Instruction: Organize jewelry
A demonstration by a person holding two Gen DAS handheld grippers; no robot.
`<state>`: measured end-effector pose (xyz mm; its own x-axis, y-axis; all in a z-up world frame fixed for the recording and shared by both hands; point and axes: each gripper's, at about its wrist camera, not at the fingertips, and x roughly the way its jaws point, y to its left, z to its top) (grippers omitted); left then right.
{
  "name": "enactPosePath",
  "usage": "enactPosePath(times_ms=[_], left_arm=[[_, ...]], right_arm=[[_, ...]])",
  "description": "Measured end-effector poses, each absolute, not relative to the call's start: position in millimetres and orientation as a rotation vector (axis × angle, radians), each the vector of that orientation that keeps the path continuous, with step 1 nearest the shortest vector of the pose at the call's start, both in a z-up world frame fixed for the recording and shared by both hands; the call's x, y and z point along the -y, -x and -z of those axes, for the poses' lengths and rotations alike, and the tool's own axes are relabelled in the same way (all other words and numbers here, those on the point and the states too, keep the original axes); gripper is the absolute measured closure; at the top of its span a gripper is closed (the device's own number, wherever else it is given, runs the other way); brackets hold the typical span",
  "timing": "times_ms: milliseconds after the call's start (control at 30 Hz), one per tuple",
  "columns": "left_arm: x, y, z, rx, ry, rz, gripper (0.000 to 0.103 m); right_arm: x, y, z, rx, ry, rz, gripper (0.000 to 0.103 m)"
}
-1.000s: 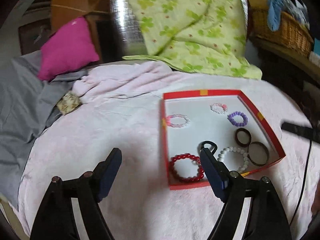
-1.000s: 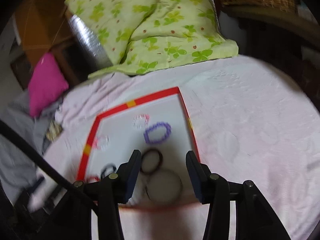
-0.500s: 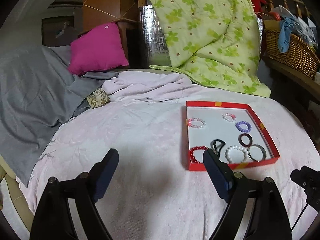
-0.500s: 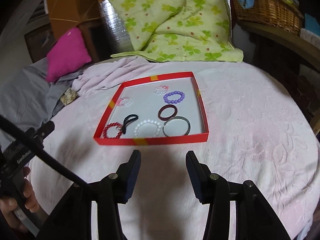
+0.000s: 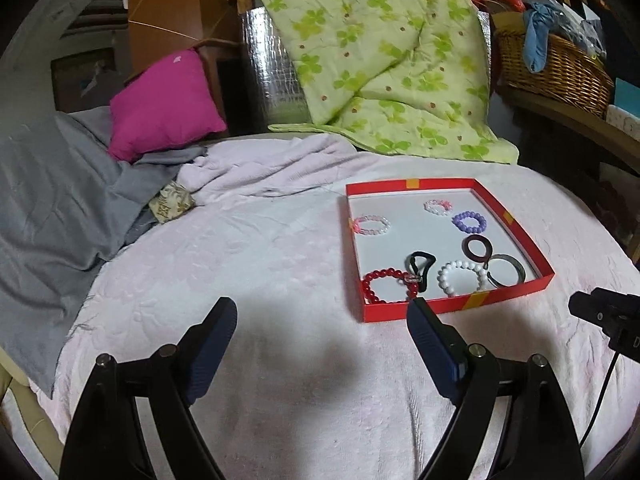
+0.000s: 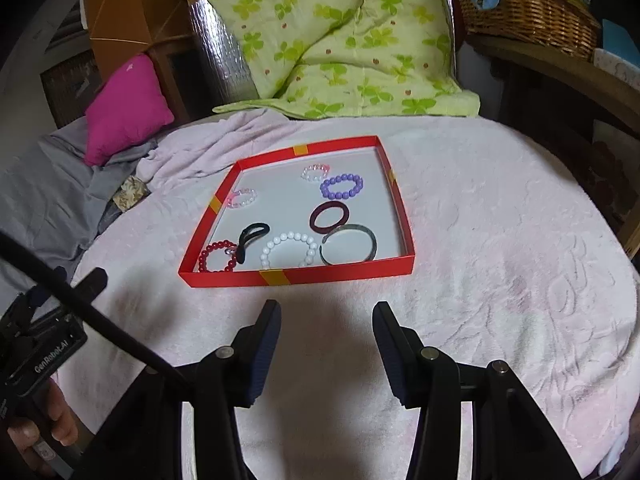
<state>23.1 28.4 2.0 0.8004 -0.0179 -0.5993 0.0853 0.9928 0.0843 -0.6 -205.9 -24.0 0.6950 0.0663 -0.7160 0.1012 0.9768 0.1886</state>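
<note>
A shallow red tray (image 5: 456,307) (image 6: 300,276) lies on the pink bedspread and holds several bracelets: red beads (image 5: 386,285) (image 6: 216,255), white beads (image 5: 462,277) (image 6: 289,249), purple beads (image 5: 469,222) (image 6: 341,186), a dark bangle (image 5: 477,247) (image 6: 330,217), a grey cuff (image 5: 505,270) (image 6: 349,242) and a black hair tie (image 5: 420,266) (image 6: 250,236). My left gripper (image 5: 322,316) hovers open in front of the tray's near left corner, nothing between its fingers. My right gripper (image 6: 326,314) hangs open before the tray's near edge, also empty.
A green quilt (image 5: 384,60) and magenta pillow (image 5: 160,104) lie behind the tray. Grey cloth (image 5: 52,208) covers the left. A wicker basket (image 5: 552,68) stands at back right. A hand (image 6: 44,432) holds the other gripper's handle at lower left.
Both grippers have pulled back from the tray, which now sits farther off and smaller. The left gripper's finger no longer overlaps the red beads.
</note>
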Motion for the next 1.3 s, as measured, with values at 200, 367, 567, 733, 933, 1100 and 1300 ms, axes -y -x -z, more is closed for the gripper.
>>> enactPosePath(times_ms=[200, 367, 567, 733, 933, 1100, 1300], left_arm=[[-30, -33, 1, -0.679, -0.070, 0.085, 0.016], [-24, -35, 4, -0.684, -0.079, 0.064, 0.016], [-8, -34, 7, -0.689, -0.131, 0.087, 0.016], [-3, -34, 7, -0.693, -0.128, 0.084, 0.016], [-1, -35, 8, -0.700, -0.133, 0.074, 0.016], [1, -35, 9, -0.699, -0.147, 0.072, 0.016], [1, -34, 9, -0.700, -0.149, 0.078, 0.016]], right_arm=[[201, -5, 23, -0.796, -0.196, 0.013, 0.051], [202, -4, 24, -0.794, -0.197, 0.013, 0.051], [205, -3, 24, -0.793, -0.201, 0.010, 0.051], [210, 0, 25, -0.791, -0.208, 0.018, 0.051], [211, 1, 28, -0.796, -0.200, 0.022, 0.051], [207, 1, 28, -0.794, -0.189, 0.016, 0.051], [206, 1, 29, -0.791, -0.190, 0.022, 0.051]])
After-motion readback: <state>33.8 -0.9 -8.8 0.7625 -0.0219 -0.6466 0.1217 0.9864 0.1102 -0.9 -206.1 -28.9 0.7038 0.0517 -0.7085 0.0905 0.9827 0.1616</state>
